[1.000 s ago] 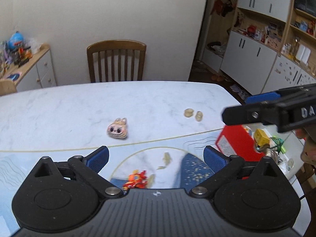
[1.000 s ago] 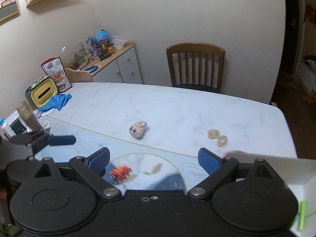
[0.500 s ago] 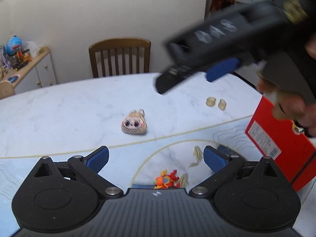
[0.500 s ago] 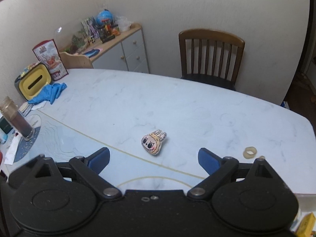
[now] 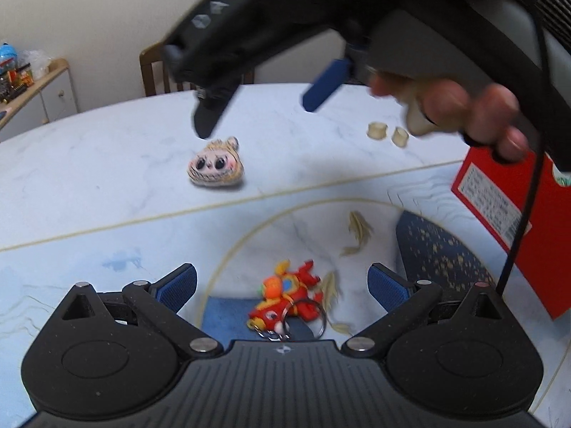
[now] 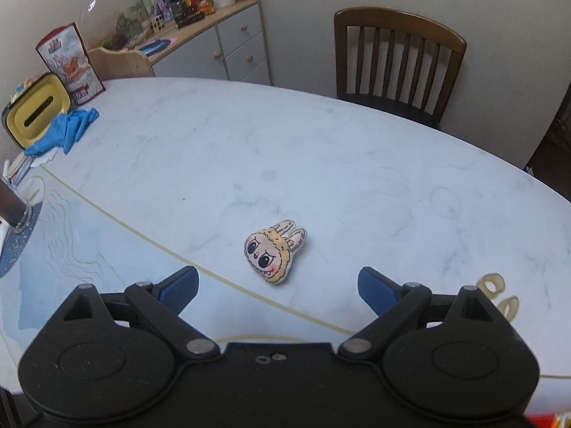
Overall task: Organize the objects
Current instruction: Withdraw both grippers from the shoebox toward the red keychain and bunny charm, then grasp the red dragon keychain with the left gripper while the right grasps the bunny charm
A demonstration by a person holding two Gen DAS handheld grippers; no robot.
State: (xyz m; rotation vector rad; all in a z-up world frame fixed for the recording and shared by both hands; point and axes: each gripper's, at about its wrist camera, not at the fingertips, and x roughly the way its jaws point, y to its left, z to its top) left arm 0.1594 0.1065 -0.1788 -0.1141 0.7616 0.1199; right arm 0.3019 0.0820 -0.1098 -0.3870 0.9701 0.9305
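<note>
Plush face charm [image 6: 274, 255] ahead, between wide-spread right gripper [image 6: 277, 283] fingers [image 6: 180, 283].

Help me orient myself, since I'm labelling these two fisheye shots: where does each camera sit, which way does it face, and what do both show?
Left wrist: sits on the left gripper, faces across the table; its open blue-padded fingers frame a red toy keychain; the right gripper and the person's hand cross overhead.
Right wrist: sits on the right gripper, looks down toward the chair; only its own open fingers show.
Shared: the plush face charm and two small rings.
</note>
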